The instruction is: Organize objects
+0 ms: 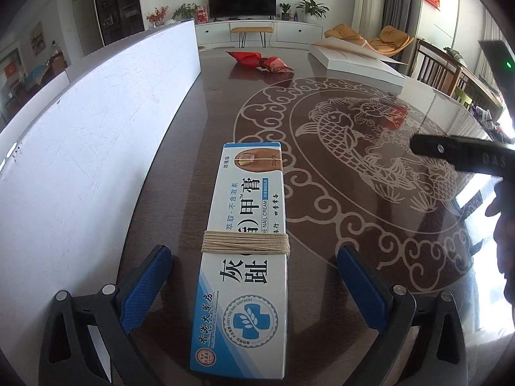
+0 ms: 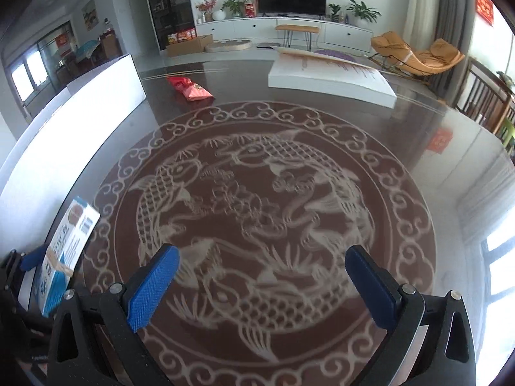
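A long white and blue nail cream box (image 1: 246, 251), bound round its middle with tan string, lies flat on the dark glass table (image 1: 322, 276). My left gripper (image 1: 254, 286) is open, its blue pads on either side of the box with a gap on both sides. In the right wrist view the same box (image 2: 66, 251) shows at the far left between the left gripper's fingers. My right gripper (image 2: 262, 286) hangs open over the carved fish pattern (image 2: 257, 225) with nothing between its pads. A red snack packet (image 1: 259, 59) lies at the table's far side.
A long white panel (image 1: 96, 135) runs along the table's left side, close to the box. A flat white box (image 2: 331, 78) with a raised lid sits at the far right. The black body of the right gripper (image 1: 463, 154) reaches in from the right edge. Chairs stand beyond the table.
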`<action>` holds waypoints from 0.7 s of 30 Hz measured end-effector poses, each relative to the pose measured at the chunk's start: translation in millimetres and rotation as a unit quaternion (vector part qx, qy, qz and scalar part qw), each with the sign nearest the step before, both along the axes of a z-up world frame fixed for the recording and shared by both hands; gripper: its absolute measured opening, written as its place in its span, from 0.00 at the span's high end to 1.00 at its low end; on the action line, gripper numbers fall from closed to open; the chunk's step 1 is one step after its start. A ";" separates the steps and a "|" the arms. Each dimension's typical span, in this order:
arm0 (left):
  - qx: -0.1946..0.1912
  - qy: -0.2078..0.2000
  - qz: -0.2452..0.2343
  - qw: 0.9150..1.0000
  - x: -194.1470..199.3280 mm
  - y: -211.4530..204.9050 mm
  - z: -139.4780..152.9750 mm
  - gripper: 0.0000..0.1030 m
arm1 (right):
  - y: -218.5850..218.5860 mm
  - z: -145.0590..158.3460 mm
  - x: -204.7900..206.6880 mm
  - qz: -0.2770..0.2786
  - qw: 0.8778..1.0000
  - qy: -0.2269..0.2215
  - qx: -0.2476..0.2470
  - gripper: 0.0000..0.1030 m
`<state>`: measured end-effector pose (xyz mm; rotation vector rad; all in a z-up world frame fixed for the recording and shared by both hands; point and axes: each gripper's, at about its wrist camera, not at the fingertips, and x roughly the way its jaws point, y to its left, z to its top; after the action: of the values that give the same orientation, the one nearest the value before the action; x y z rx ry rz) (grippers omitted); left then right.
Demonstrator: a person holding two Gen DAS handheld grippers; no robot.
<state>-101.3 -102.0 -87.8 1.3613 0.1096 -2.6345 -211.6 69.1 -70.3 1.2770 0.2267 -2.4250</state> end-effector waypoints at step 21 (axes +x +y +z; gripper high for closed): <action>0.001 0.000 -0.002 1.000 -1.5 1.5 0.0 0.00 | -156.9 -25.1 -145.5 0.119 0.992 -0.009 0.045 0.70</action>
<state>-102.8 -100.5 -87.8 1.3647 0.1093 -2.6381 -357.1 -87.8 -95.5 1.2329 0.4595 -2.2219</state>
